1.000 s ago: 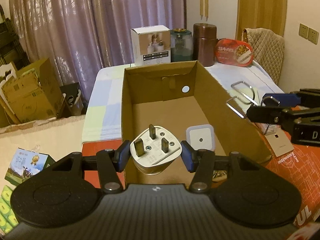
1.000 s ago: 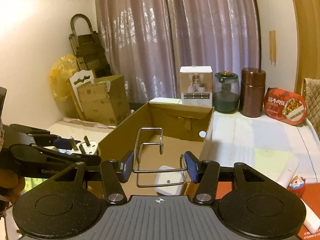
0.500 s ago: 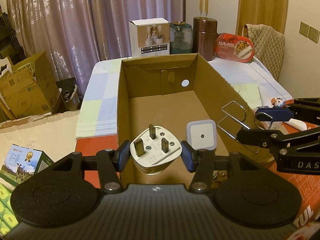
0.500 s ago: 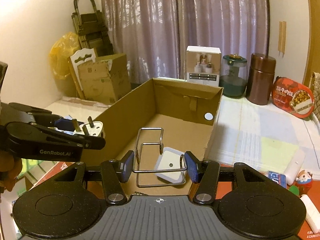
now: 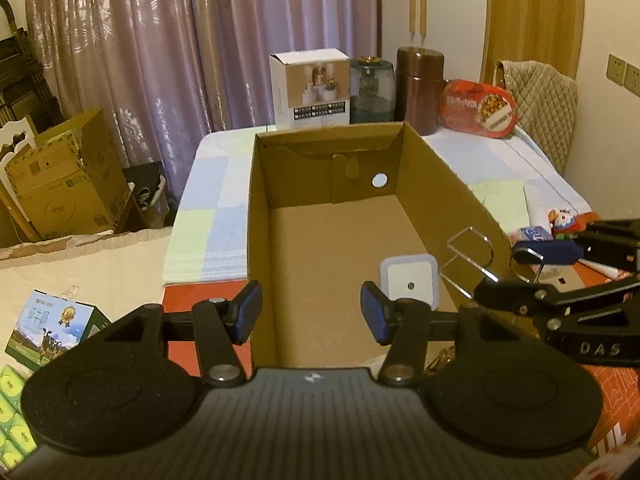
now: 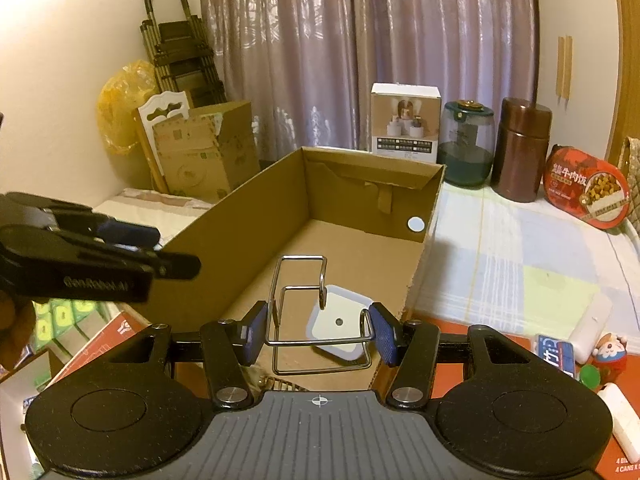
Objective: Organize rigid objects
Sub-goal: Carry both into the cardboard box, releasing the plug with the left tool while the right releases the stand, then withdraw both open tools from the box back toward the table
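An open cardboard box (image 5: 256,200) (image 6: 240,220) stands in front of both grippers. A white square night light (image 5: 408,286) (image 6: 340,324) lies on its floor near the front. My left gripper (image 5: 312,316) (image 6: 172,250) hangs open over the box's near left part, with nothing between its blue pads. The white plug is in neither view. My right gripper (image 6: 318,330) (image 5: 500,274) is shut on a bent metal wire rack (image 6: 304,312) (image 5: 470,240), which it holds over the box's near right side, above the night light.
Behind the box stand a white product carton (image 5: 308,88), a green jar (image 5: 372,88), a brown canister (image 5: 420,88) and a red food tin (image 5: 478,108). A small figurine (image 6: 610,356), a blue pack (image 6: 554,354) and white sticks lie to the right. Cardboard boxes (image 6: 204,152) sit left.
The white plug that sat between my left gripper's pads is gone from them and out of sight. My right gripper has sunk a little with the wire rack, further over the box.
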Available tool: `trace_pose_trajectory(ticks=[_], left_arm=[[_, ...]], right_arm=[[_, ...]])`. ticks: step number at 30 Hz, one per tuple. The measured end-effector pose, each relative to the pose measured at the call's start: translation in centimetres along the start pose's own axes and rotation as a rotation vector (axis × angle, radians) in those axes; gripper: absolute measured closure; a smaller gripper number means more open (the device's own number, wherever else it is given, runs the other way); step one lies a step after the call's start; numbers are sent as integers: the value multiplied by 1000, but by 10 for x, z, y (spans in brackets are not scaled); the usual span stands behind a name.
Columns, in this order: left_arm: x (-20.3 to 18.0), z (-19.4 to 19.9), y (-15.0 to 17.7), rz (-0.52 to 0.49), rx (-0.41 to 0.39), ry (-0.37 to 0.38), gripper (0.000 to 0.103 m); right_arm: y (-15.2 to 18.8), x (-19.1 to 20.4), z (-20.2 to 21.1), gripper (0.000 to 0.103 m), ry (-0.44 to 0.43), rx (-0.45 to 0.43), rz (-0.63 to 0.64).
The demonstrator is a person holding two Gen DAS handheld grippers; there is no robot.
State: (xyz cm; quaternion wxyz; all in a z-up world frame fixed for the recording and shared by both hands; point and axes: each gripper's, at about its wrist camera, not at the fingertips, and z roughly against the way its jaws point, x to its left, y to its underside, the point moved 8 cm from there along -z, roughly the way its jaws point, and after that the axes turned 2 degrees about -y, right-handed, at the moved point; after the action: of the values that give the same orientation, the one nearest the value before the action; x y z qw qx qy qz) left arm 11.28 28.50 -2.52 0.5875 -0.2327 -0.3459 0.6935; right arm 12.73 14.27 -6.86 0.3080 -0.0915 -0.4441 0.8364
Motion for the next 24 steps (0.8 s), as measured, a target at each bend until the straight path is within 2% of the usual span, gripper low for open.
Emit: trace_pose_trajectory(ticks=[12,13,15,16,24], left_arm=[[-1,2,9,12,11,1,54],[0,2,9,15,10,1,54],[0,3,9,20,8,2,54],[0,4,9,22,5,2,54],[-11,14,6,40,-16,22,54]], right_arm=[[-1,5,1,52,-24,-23,9],[-2,6,1,51,-30,-28,12],[-4,5,5,38,-24,-51,8],[-6,4,8,36,-21,-67,1],[-15,-20,23,35,-1,-118,-85]])
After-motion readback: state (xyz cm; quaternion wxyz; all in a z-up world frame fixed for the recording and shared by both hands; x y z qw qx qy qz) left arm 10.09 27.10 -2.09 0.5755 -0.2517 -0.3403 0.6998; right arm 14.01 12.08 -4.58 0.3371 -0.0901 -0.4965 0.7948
